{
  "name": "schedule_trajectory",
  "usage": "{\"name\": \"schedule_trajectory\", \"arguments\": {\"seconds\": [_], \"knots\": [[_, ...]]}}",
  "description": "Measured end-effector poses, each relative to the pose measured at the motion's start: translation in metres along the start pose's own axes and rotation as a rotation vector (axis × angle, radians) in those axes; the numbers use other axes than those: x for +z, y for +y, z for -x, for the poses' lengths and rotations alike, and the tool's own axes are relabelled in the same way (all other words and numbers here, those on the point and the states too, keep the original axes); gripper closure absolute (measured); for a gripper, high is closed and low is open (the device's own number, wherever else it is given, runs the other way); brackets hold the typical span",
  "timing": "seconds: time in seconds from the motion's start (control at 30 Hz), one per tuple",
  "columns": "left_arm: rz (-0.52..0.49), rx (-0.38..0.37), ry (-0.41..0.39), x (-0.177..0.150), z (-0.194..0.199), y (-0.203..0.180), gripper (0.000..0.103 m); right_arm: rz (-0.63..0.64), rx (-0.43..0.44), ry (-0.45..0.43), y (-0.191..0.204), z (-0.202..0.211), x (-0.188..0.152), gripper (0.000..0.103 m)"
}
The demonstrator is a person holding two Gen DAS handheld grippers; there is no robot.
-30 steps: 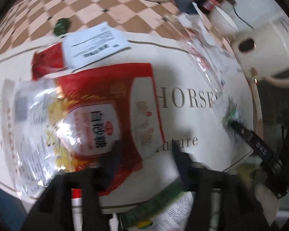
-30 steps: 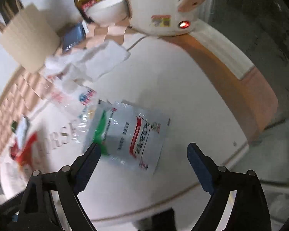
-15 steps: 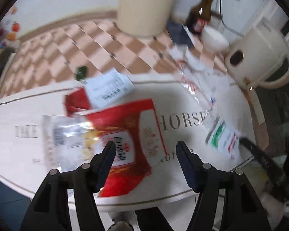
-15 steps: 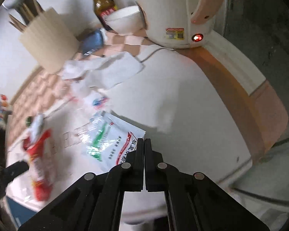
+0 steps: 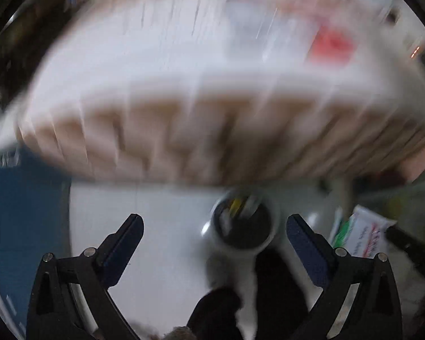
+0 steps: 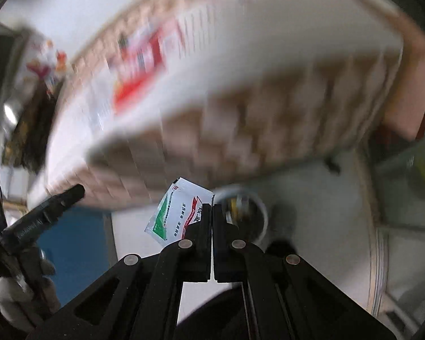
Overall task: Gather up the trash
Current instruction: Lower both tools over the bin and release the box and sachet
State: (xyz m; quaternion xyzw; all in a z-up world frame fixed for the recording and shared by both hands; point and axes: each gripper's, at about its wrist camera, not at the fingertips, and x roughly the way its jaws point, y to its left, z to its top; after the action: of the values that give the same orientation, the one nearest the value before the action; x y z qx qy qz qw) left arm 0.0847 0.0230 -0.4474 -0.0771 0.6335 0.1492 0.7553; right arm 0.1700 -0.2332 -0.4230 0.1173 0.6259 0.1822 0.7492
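Both views are blurred by motion. My right gripper (image 6: 212, 207) is shut on a white sachet (image 6: 178, 212) with green and red print, and holds it in the air below the table edge. The same sachet (image 5: 359, 235) shows at the right of the left wrist view. A round white-rimmed trash bin (image 5: 243, 222) with a dark inside stands on the pale floor below, and it appears just behind the sachet as the bin (image 6: 252, 212). My left gripper (image 5: 214, 225) hangs over the floor beside the bin; its jaws are opening, with nothing between them.
The table (image 5: 212, 130) with its checked cloth fills the upper half of both views. A red packet (image 5: 331, 45) and other wrappers lie blurred on it. A blue surface (image 5: 22, 221) lies at the left, by the floor.
Both grippers have swung off the table top to beyond its edge, above the floor and bin. The right one shut on the sachet and carried it along. The left jaws have spread wider.
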Motion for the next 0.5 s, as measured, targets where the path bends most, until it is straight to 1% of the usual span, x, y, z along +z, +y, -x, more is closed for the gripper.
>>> {"name": "schedule_trajectory", "arguments": {"seconds": [0.03, 0.07, 0.1, 0.13, 0.17, 0.2, 0.23, 0.27, 0.3, 0.33, 0.37, 0.4, 0.47, 0.5], "knots": [[0.005, 0.012, 0.030, -0.009, -0.024, 0.003, 0.000, -0.016, -0.012, 0.038, -0.004, -0.029, -0.018, 0.103], [0.017, 0.035, 0.084, -0.024, -0.070, 0.008, 0.000, -0.028, -0.025, 0.069, -0.008, -0.055, -0.030, 0.103], [0.028, 0.049, 0.121, -0.034, -0.103, 0.011, 0.000, -0.038, -0.042, 0.094, -0.013, -0.081, -0.042, 0.103], [0.050, 0.049, 0.172, -0.044, -0.146, 0.014, 0.000, -0.060, -0.063, 0.126, -0.022, -0.123, -0.057, 0.103], [0.065, 0.041, 0.203, -0.052, -0.173, 0.015, 0.000, -0.072, -0.078, 0.147, -0.032, -0.151, -0.069, 0.103], [0.083, 0.044, 0.250, -0.060, -0.214, 0.014, 0.000, -0.083, -0.095, 0.169, -0.039, -0.183, -0.078, 0.103], [0.092, 0.049, 0.280, -0.064, -0.244, 0.013, 0.000, -0.099, -0.106, 0.193, -0.049, -0.223, -0.087, 0.103], [0.099, 0.053, 0.306, -0.070, -0.285, 0.009, 0.000, -0.115, -0.111, 0.216, -0.060, -0.266, -0.094, 0.103], [0.095, 0.061, 0.315, -0.073, -0.307, 0.006, 0.000, -0.129, -0.118, 0.229, -0.071, -0.308, -0.100, 0.103], [0.085, 0.075, 0.323, -0.076, -0.330, 0.002, 0.000, -0.129, -0.123, 0.236, -0.077, -0.332, -0.103, 0.103], [0.074, 0.088, 0.336, -0.080, -0.358, -0.002, 0.000, -0.124, -0.130, 0.243, -0.086, -0.368, -0.107, 0.103], [0.067, 0.094, 0.344, -0.081, -0.372, -0.006, 0.000, -0.112, -0.134, 0.250, -0.092, -0.397, -0.110, 0.103], [0.036, 0.110, 0.344, -0.084, -0.388, -0.007, 0.000, -0.081, -0.143, 0.290, -0.100, -0.446, -0.108, 0.103], [0.021, 0.117, 0.331, -0.085, -0.386, -0.006, 0.000, -0.070, -0.164, 0.321, -0.103, -0.464, -0.109, 0.102]]}}
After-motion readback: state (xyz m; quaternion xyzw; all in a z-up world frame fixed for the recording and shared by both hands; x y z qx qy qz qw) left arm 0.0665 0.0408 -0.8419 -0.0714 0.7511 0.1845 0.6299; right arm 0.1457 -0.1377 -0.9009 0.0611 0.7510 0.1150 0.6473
